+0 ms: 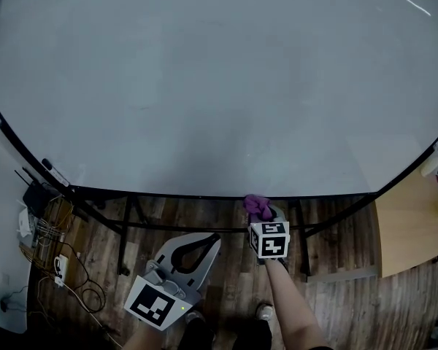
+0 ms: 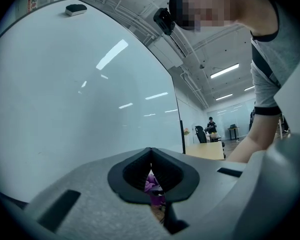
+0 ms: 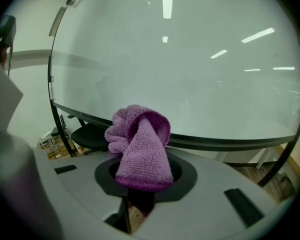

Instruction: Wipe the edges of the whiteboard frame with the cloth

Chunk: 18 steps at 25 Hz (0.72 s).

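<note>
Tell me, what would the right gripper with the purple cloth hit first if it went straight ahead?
Probably the black bottom frame edge of the whiteboard, met by the purple cloth bunched in front of the right gripper. Depth is unclear, so the board surface just above is possible.

It is an office: a large whiteboard (image 1: pixel 204 86), ceiling strip lights (image 2: pixel 225 70), a desk (image 2: pixel 206 151) and an office chair (image 2: pixel 200 134).

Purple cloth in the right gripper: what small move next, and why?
Probably nudge the right gripper forward to press the purple cloth onto the whiteboard's black bottom frame, then slide along it: the cloth is clamped, bunched just before that edge, contact unclear.
</note>
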Tool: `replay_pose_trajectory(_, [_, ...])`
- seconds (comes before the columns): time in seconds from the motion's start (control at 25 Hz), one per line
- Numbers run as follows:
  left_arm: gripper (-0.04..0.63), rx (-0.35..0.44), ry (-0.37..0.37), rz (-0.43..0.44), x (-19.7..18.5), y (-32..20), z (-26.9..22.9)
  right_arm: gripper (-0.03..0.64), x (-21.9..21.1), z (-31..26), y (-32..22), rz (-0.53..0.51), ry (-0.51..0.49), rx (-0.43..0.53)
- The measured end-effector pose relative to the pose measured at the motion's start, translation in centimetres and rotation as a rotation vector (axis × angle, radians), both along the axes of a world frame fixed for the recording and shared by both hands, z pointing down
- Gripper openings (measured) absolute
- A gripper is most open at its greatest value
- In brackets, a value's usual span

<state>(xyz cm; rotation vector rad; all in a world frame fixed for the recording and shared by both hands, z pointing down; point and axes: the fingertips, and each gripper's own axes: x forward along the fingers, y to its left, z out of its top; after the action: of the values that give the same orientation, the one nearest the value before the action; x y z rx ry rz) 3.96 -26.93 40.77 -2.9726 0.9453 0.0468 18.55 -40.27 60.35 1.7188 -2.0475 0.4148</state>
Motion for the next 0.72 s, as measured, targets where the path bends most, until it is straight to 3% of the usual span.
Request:
replay_pose_trajectory(0.32, [0.017, -0.003, -0.005, -0.086, 2.7, 0.7, 0.5, 0.075, 0.7, 0.3, -0.2, -0.089, 0.011, -0.005])
replay_pose_trajectory(0.72, [0.017, -0.014, 0.012, -0.162, 7.6, 1.8, 1.1, 0.074, 6.2, 0.4, 0.4, -0.077, -0.007, 0.007])
